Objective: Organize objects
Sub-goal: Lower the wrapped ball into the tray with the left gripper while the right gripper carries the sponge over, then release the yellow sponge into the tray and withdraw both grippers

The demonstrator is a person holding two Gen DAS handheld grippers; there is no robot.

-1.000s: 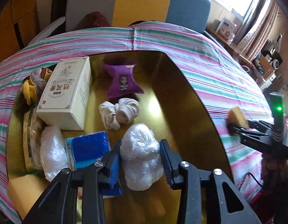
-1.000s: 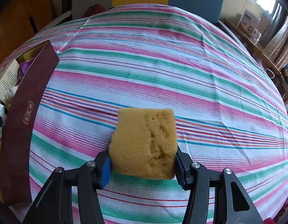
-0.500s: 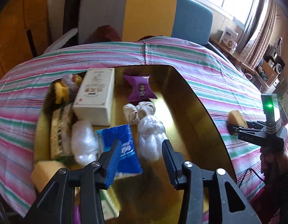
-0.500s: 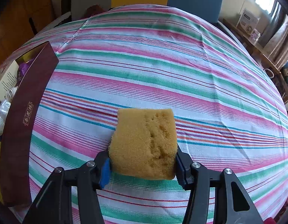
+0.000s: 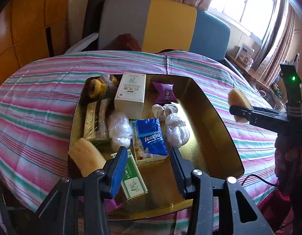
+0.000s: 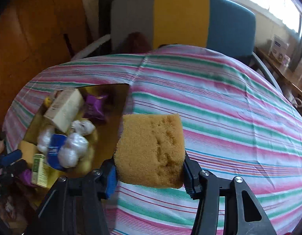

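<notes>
A gold-lined box (image 5: 209, 115) on the striped table holds a white plastic bundle (image 5: 177, 130), a blue Tempo tissue pack (image 5: 151, 137), a white carton (image 5: 131, 92), a purple pouch (image 5: 165, 92), a green carton (image 5: 133, 178) and a yellow sponge (image 5: 86, 158). My left gripper (image 5: 147, 156) hangs open above the box's near end, nothing between its fingers. My right gripper (image 6: 149, 168) is shut on a second yellow sponge (image 6: 151, 148), held in the air just right of the box (image 6: 111, 105). The left wrist view shows that sponge (image 5: 238, 98) above the box's right wall.
A second plastic bundle (image 5: 119, 129), rolled white cloth (image 5: 164, 109), a gold packet (image 5: 94, 121) and yellow rings (image 5: 97, 87) also lie in the box. Striped cloth (image 6: 229, 117) covers the table to the right. A grey, yellow and blue chair (image 5: 164, 23) stands behind.
My left gripper has let go of the white plastic bundle and drawn back and up from the box. My right gripper has lifted the sponge off the cloth, towards the box.
</notes>
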